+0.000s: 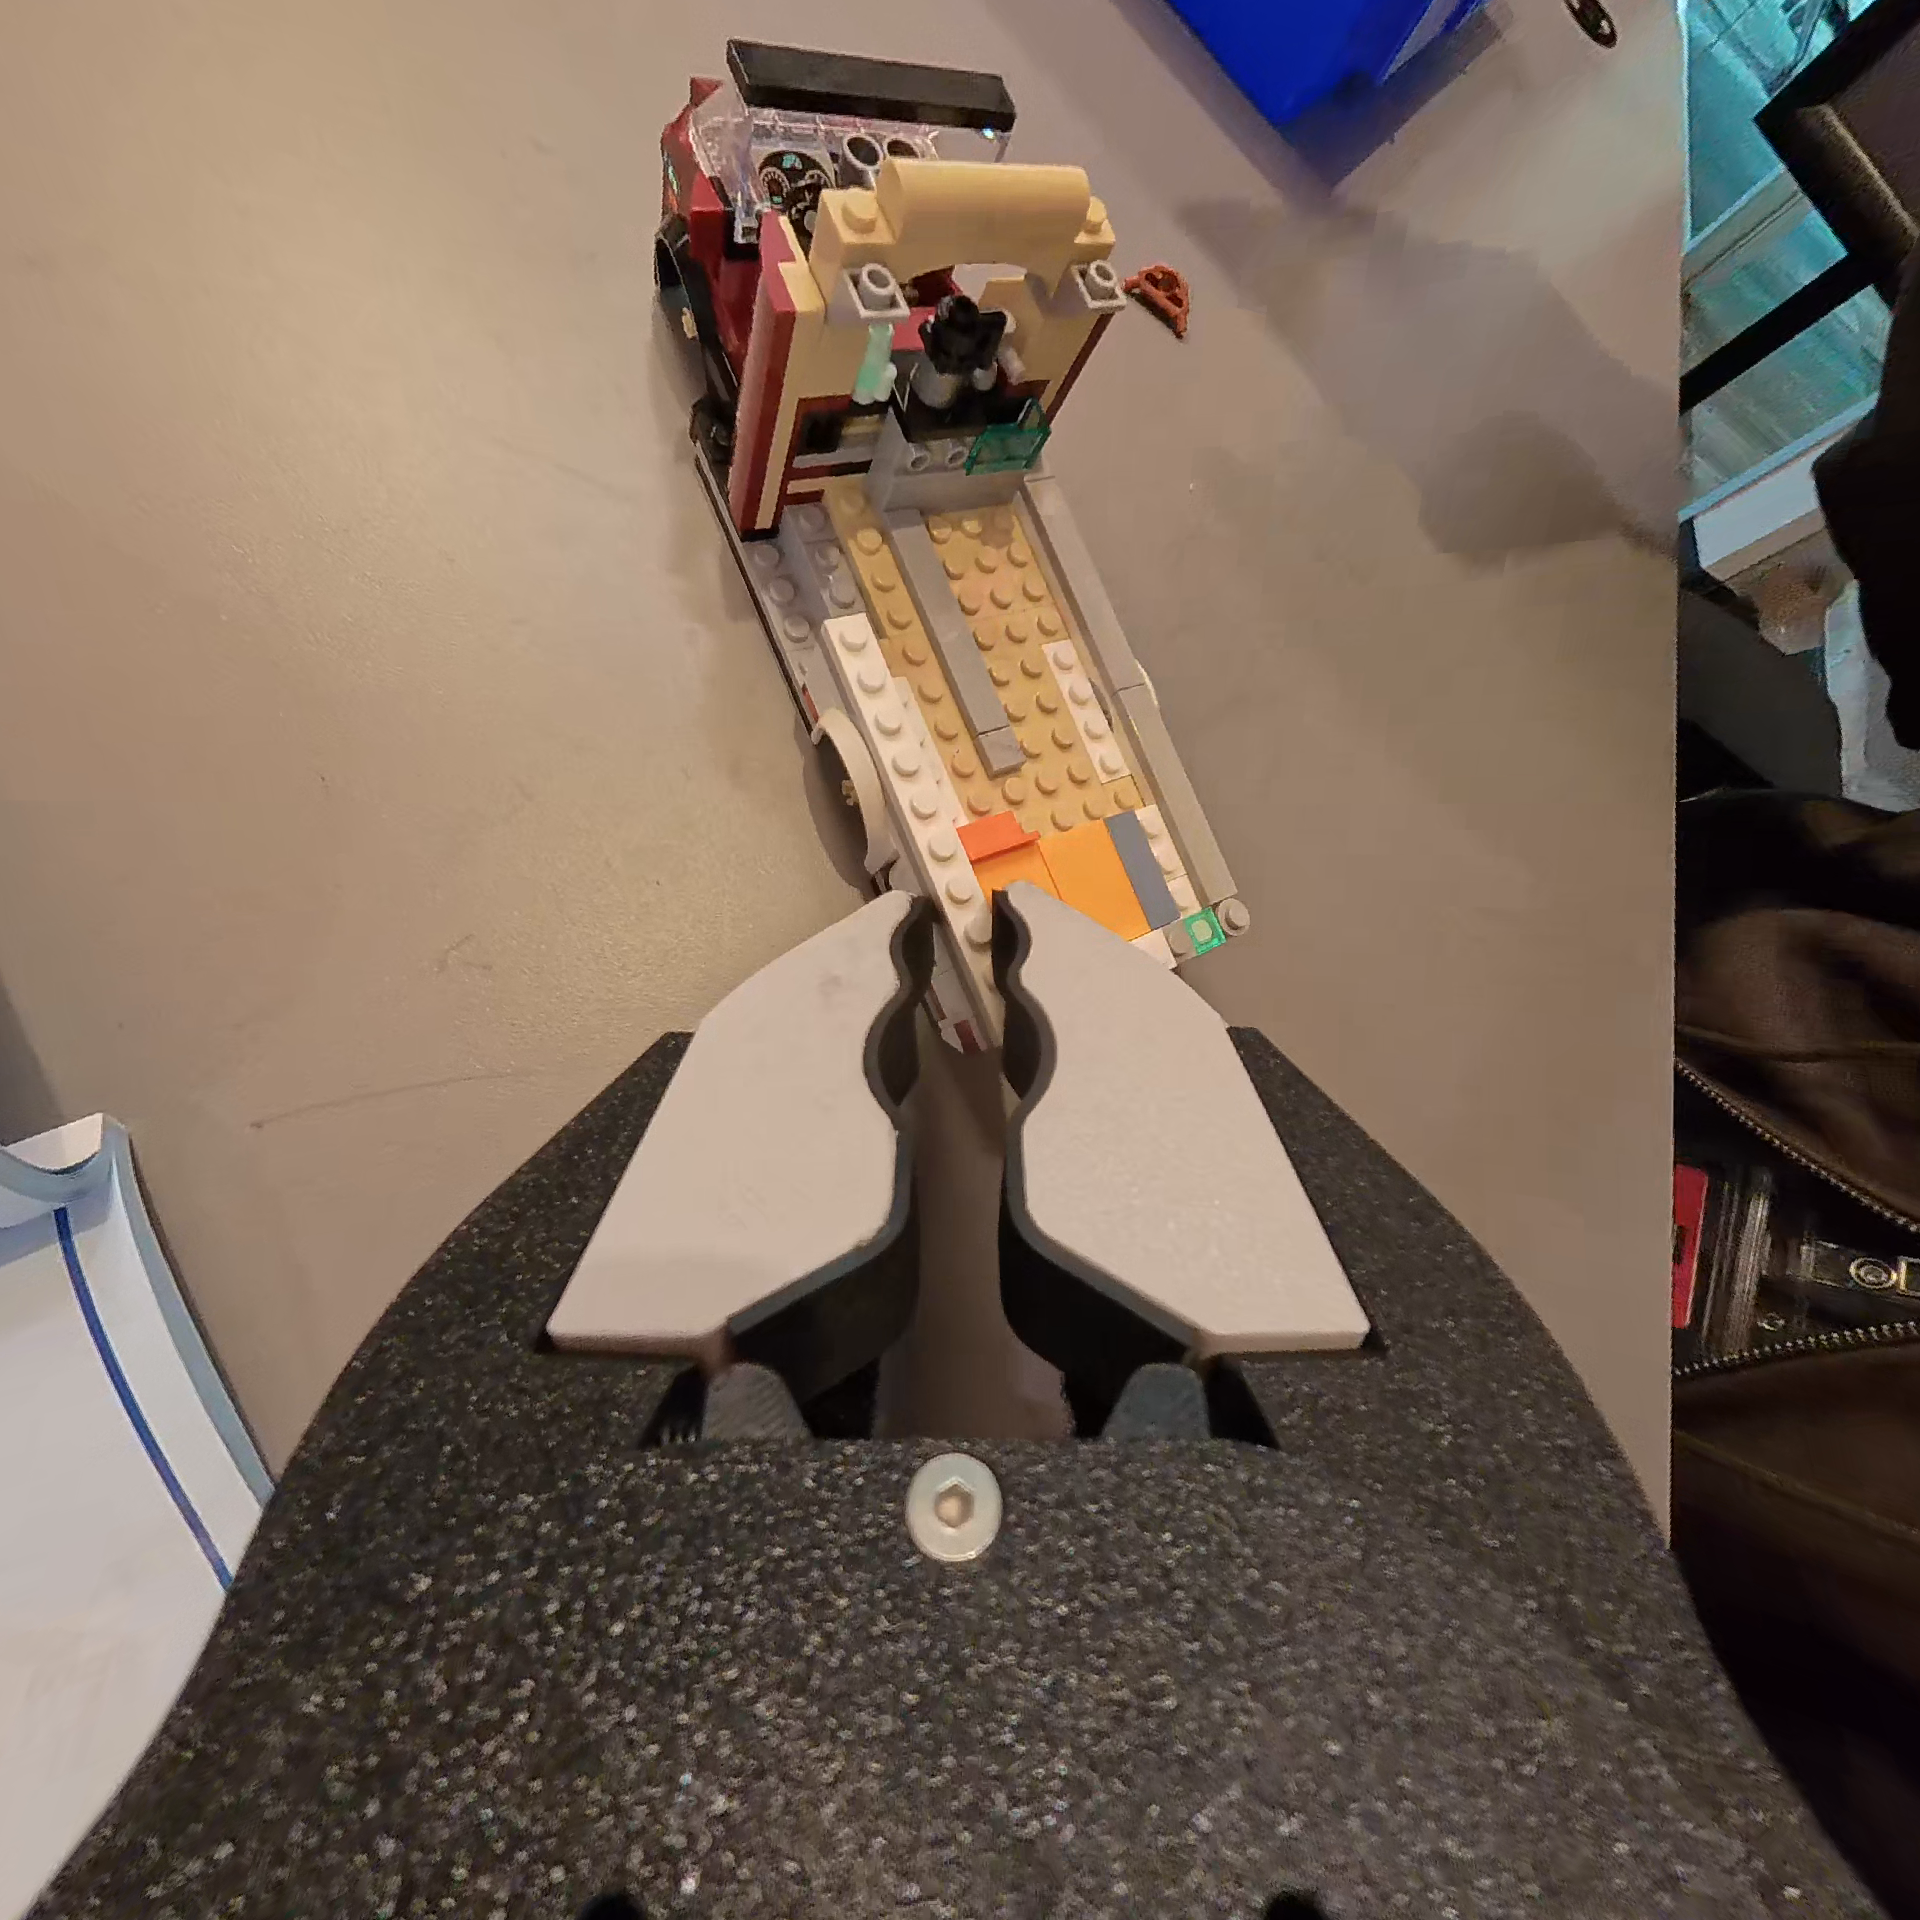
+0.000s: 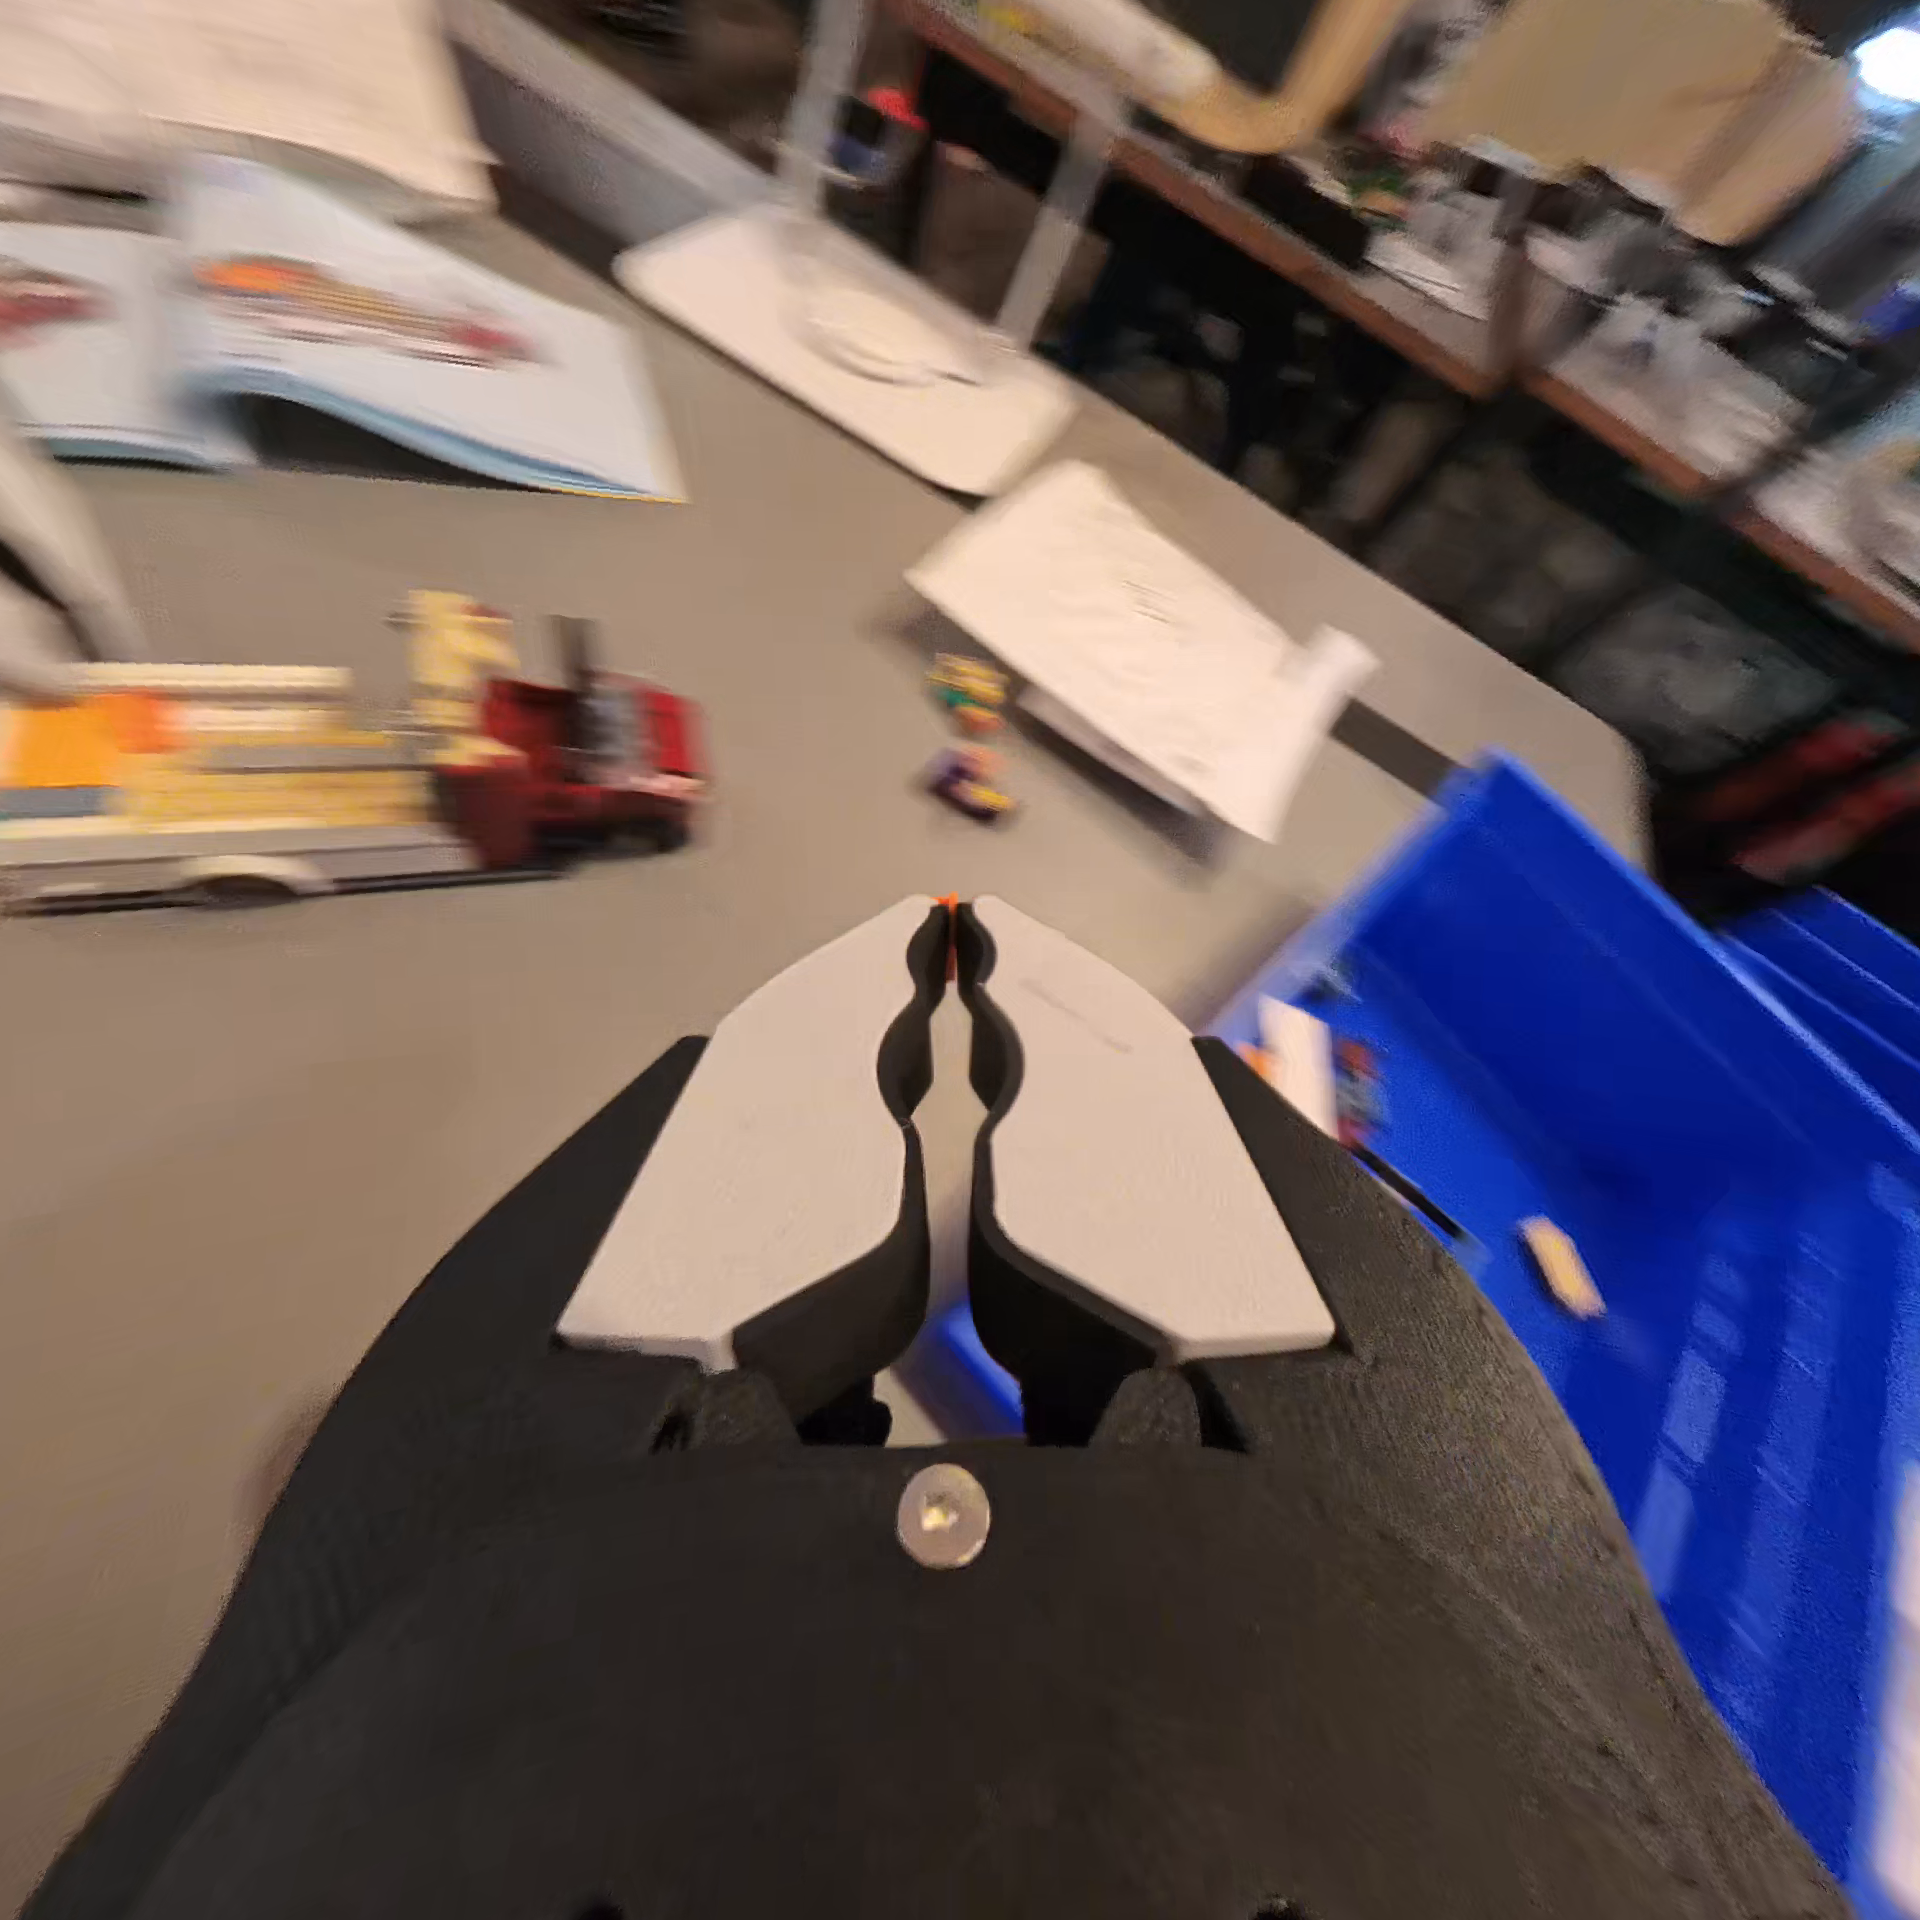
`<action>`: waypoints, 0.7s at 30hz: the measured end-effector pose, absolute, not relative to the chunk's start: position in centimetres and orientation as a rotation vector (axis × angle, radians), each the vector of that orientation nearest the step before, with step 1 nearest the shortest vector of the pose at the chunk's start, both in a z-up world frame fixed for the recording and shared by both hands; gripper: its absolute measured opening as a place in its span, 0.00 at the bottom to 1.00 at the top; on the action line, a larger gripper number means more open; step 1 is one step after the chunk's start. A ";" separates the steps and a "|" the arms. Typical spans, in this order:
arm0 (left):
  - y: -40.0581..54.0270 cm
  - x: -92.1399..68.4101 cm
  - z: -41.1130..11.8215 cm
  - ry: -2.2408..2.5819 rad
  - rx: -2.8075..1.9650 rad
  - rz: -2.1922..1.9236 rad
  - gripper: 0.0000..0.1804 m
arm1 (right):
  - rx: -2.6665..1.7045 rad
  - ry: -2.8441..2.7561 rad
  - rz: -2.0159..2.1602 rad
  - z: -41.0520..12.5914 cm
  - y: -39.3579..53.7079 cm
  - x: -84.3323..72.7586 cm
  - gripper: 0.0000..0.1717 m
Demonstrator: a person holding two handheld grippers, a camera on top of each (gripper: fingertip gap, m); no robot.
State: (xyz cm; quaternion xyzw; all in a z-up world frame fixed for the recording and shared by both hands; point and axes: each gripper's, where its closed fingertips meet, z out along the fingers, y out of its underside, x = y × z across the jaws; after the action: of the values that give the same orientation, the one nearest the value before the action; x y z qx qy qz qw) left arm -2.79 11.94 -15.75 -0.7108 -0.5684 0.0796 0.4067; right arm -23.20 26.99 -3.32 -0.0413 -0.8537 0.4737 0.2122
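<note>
Left jaws (image 1: 961, 914) narrow on brick truck's (image 1: 966, 665) white rear rail; right jaws (image 2: 951, 914) pinching thin orange piece (image 2: 948, 940) (blurred).

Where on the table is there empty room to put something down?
Bare grey table lies between the truck and the blue bin. It is crowded past the truck: booklet, paper and small toys.

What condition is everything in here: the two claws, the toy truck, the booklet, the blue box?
Left gripper: clamped on the brick truck's rear side wall.
Right gripper: pinching a thin orange piece.
Brick truck: upright on the table, half-built.
Instruction booklet: lying open.
Blue bin: open, loose pieces inside.
</note>
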 end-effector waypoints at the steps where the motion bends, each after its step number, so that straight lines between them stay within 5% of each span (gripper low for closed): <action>1: 12.0 -2.8 -15.7 -1.433 -1.795 0.202 0.06 | -0.209 -2.344 1.269 -3.1 28.8 -25.8 0.01; 9: 11.9 -2.9 -15.7 -1.424 -1.770 0.187 0.06 | -0.431 -2.418 1.161 -5.9 32.3 -30.6 0.10; 21: 12.2 -2.8 -15.7 -1.415 -1.765 0.157 0.07 | 0.388 -2.908 1.393 -9.5 18.2 -5.9 0.06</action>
State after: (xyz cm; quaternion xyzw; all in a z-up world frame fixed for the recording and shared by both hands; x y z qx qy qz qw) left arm -2.75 12.23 -15.75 -0.7051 -0.5654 0.0627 0.4234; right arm -5.91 18.22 -9.45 0.1194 -0.8941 0.4283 -0.0529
